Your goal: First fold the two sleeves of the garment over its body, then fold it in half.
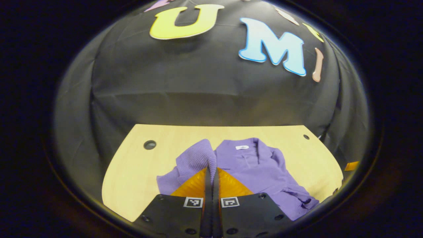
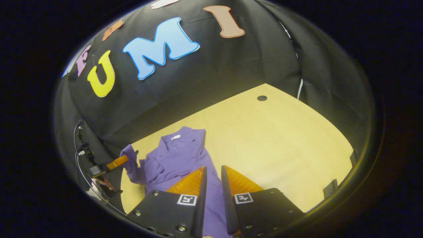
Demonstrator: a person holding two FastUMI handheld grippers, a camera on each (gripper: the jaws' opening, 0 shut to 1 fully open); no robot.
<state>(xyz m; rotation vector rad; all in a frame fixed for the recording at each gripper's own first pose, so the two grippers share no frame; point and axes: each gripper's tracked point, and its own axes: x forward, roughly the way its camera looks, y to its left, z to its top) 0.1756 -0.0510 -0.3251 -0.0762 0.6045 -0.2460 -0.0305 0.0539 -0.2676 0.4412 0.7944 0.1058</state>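
A purple knit garment (image 1: 254, 165) lies collar-away on the wooden table (image 1: 138, 165), with a white label at its neck. My left gripper (image 1: 211, 170) is shut on the garment's left sleeve (image 1: 195, 158); the cloth drapes over the fingertips, lifted off the table. In the right gripper view the garment (image 2: 175, 158) lies at lower left, and the left gripper (image 2: 125, 160) shows farther off, holding the raised sleeve (image 2: 130, 165). My right gripper (image 2: 213, 168) hovers open over the garment's near right part, nothing pinched between its fingers.
The table (image 2: 281, 138) stretches bare to the right of the garment. Round cable holes (image 1: 149, 144) (image 1: 306, 136) (image 2: 262, 98) sit near its far corners. The black cloth wall closes the back and sides. Cables (image 2: 82, 148) hang at the far left.
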